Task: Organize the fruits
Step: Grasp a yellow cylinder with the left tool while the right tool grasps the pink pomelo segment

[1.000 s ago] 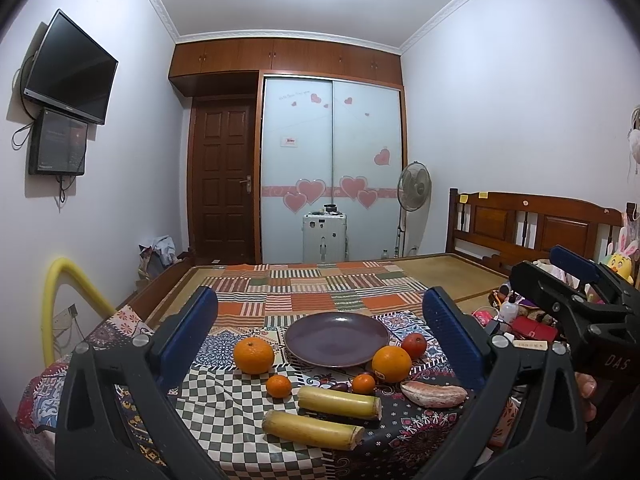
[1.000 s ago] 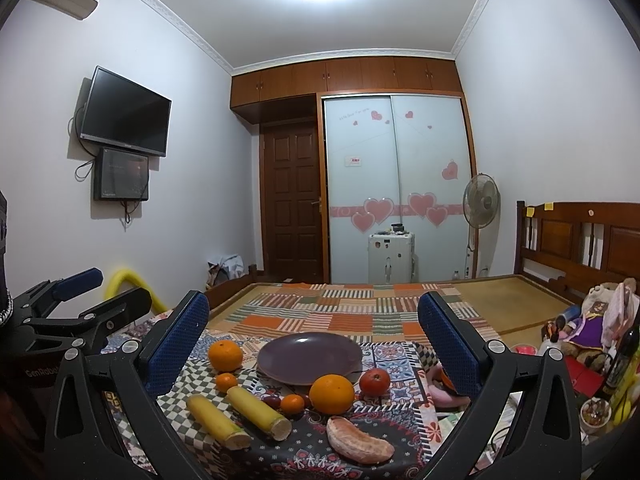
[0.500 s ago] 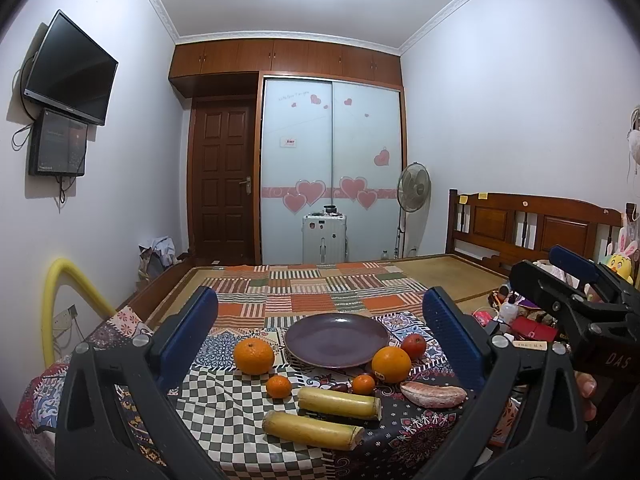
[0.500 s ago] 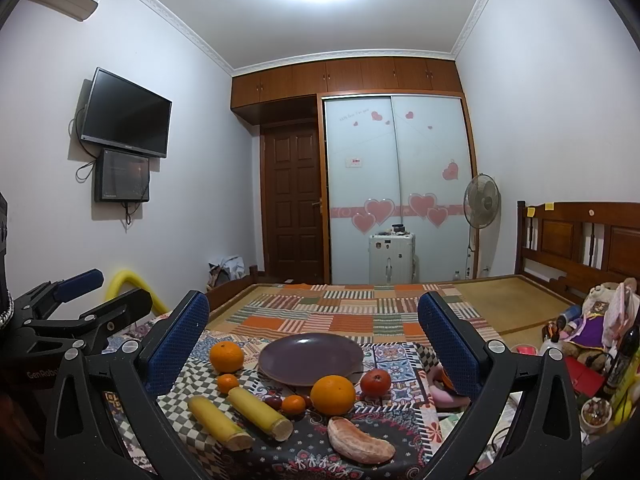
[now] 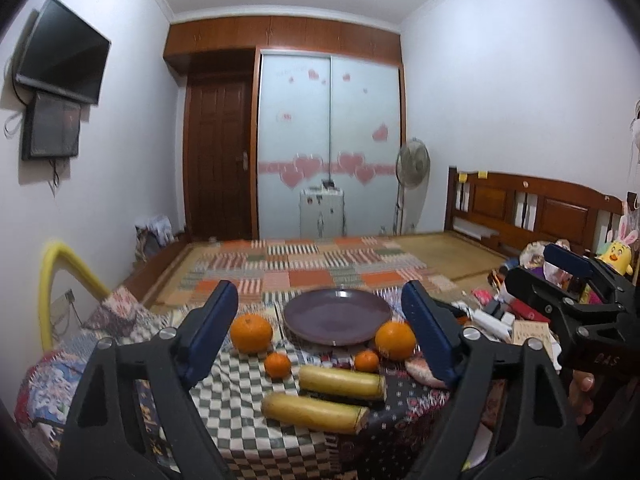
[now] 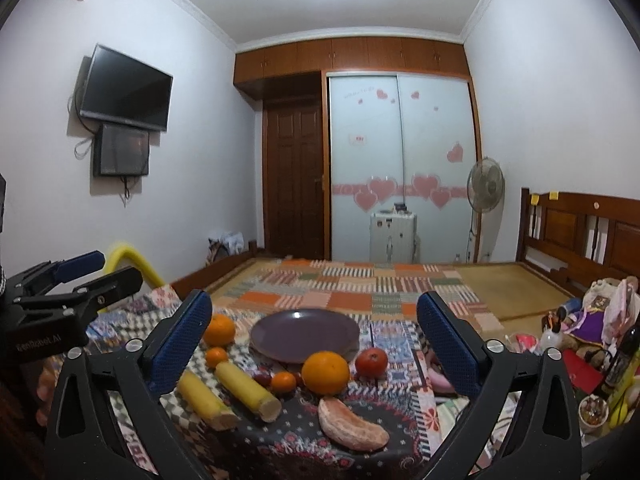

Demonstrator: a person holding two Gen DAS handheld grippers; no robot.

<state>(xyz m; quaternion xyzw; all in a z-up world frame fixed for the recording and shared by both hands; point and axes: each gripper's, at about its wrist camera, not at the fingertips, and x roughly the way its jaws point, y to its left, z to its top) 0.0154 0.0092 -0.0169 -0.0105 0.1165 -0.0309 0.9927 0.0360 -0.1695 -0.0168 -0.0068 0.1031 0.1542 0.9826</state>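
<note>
A purple plate (image 5: 336, 316) (image 6: 304, 334) stands bare on the patterned cloth. Around it lie two big oranges (image 5: 251, 332) (image 5: 395, 340), two small tangerines (image 5: 277, 365) (image 5: 366, 361), two yellow stalk pieces (image 5: 340, 382) (image 5: 314, 406), a red fruit (image 6: 371, 362) and a peeled pink segment (image 6: 352, 428). My left gripper (image 5: 320, 292) hovers before the fruit, its jaws closing with nothing between them. My right gripper (image 6: 314, 298) hovers beside it, its jaws also closing on nothing. Each gripper shows at the edge of the other's view (image 5: 540, 270) (image 6: 116, 268).
The cloth (image 5: 240, 396) covers a low table at the foot of a bed with a patchwork quilt (image 5: 304, 268). Toys, bottles and small boxes (image 6: 592, 320) crowd the right side. A yellow tube (image 5: 60, 264) arches at the left. A fan (image 6: 486, 190) stands by the wardrobe.
The left jaws have drawn closer together and the right ones slightly. Both views have tipped down a little, so the table sits higher in frame. No fruit has moved.
</note>
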